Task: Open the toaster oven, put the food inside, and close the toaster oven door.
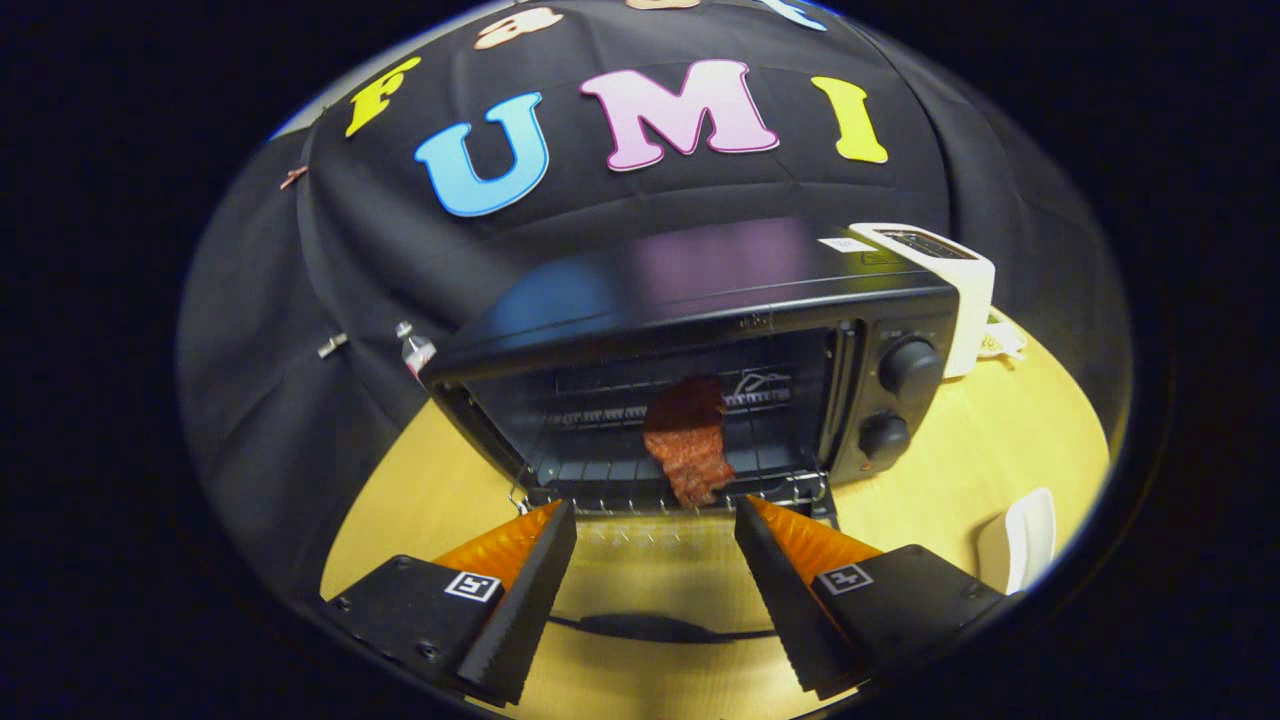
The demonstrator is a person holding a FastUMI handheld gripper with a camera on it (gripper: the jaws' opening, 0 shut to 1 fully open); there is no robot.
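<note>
One toaster oven [700, 330], door [660, 590] open, holds one piece of food [688, 440] on its rack; two knobs [908, 368]. Gripper [655, 520] fingers spread wide, holding nothing.

Black cloth wall [330, 330] hanging in soft folds behind, pale wooden table [1000, 440] lying below, dim light reflecting on its surface

The gripper [655, 520] has its fingers spread wide with nothing between them, just short of the toaster oven [700, 380]. The oven mouth stands open ahead; the meat [688, 445] on the wire rack [600, 470] takes its middle, with free rack to the left. The knobs [908, 368] wall off the right.
</note>
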